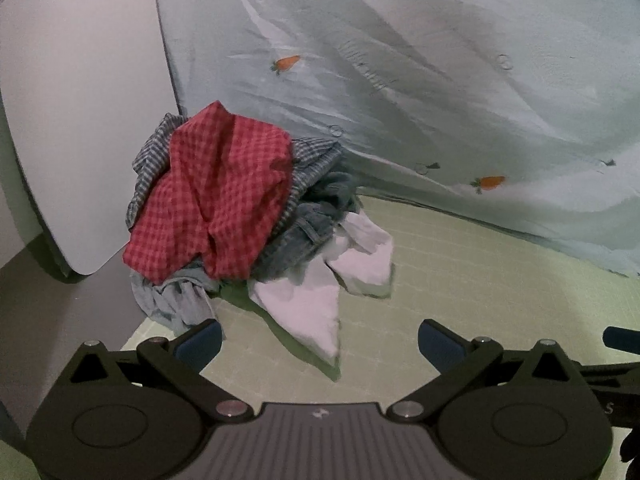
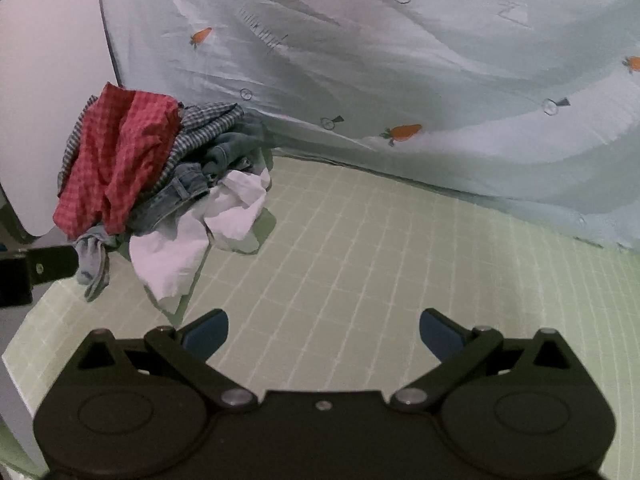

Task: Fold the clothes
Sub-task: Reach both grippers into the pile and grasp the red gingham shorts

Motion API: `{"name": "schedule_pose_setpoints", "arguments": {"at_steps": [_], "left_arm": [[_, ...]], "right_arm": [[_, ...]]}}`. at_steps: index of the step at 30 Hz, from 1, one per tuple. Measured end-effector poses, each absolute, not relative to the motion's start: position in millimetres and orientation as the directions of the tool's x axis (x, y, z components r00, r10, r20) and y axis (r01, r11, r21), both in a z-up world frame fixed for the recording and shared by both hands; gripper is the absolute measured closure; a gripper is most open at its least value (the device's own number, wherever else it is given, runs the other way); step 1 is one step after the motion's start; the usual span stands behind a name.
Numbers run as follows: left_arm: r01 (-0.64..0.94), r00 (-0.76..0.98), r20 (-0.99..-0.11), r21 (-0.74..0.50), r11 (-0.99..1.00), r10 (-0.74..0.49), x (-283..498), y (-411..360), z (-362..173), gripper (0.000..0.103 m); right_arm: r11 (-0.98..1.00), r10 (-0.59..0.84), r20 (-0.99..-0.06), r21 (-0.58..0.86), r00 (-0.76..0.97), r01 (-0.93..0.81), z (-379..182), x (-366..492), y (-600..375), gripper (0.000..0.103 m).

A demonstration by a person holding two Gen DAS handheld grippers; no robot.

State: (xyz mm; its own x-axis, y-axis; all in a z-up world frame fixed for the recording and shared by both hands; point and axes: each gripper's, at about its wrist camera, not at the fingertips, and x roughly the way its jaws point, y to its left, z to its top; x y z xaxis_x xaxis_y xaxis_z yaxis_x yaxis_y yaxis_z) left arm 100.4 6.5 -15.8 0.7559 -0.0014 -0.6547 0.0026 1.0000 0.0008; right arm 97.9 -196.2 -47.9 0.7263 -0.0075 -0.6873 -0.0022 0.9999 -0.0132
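A heap of clothes lies on the green grid mat [image 1: 460,276] [image 2: 380,248]. A red checked garment [image 1: 216,196] [image 2: 116,160] tops the heap. Under it are a blue checked shirt [image 1: 316,150] [image 2: 208,120], denim [image 1: 308,232] [image 2: 172,196] and a white cloth [image 1: 316,304] [image 2: 200,236] spilling forward. My left gripper [image 1: 320,344] is open just short of the white cloth, with nothing between its fingers. My right gripper [image 2: 324,334] is open over bare mat, right of the heap. Part of the left gripper [image 2: 44,268] shows at the left edge of the right wrist view.
A pale blue sheet with carrot prints [image 1: 440,80] [image 2: 400,80] hangs behind the mat like a backdrop. A white rounded board [image 1: 76,112] [image 2: 44,80] leans at the left beside the heap. The mat's left edge [image 2: 24,344] drops to a grey surface.
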Motion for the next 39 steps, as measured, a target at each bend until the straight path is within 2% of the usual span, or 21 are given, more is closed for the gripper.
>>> {"name": "schedule_pose_setpoints", "arguments": {"at_steps": [11,16,21,24,28,35,37,39], "left_arm": [[-0.145,0.705,-0.7,0.018,0.989,0.116,227,64,-36,0.0],[-0.256,0.673,-0.713,0.024,0.966,0.196,287,103,-52,0.0],[-0.329,0.661,-0.719,-0.017,0.944,0.217,329,140,-64,0.001],[-0.347,0.663,-0.713,-0.027,0.938,0.225,345,150,-68,0.005],[-0.366,0.659,-0.714,-0.032,0.93,0.235,359,156,-75,0.019],[-0.378,0.628,-0.736,-0.005,0.926,0.253,370,150,-84,0.046],[-0.379,0.624,-0.738,0.003,0.925,0.258,371,147,-85,0.054],[-0.378,0.625,-0.736,0.008,0.926,0.261,370,144,-82,0.062]], "right_arm": [[0.997,-0.002,-0.702,-0.057,0.712,-0.054,-58,227,-169,0.0],[0.991,0.069,-0.704,-0.034,0.707,-0.131,-64,305,-136,0.0],[0.966,0.213,-0.667,0.032,0.714,-0.258,-63,365,-78,0.002],[0.934,0.331,-0.624,0.107,0.708,-0.341,-58,384,-52,0.012],[0.892,0.439,-0.584,0.191,0.683,-0.41,-57,398,-29,0.018],[0.861,0.495,-0.59,0.235,0.638,-0.451,-72,415,-13,0.064],[0.856,0.501,-0.586,0.231,0.636,-0.462,-74,414,-13,0.071],[0.855,0.504,-0.583,0.231,0.637,-0.465,-73,411,-17,0.083]]}}
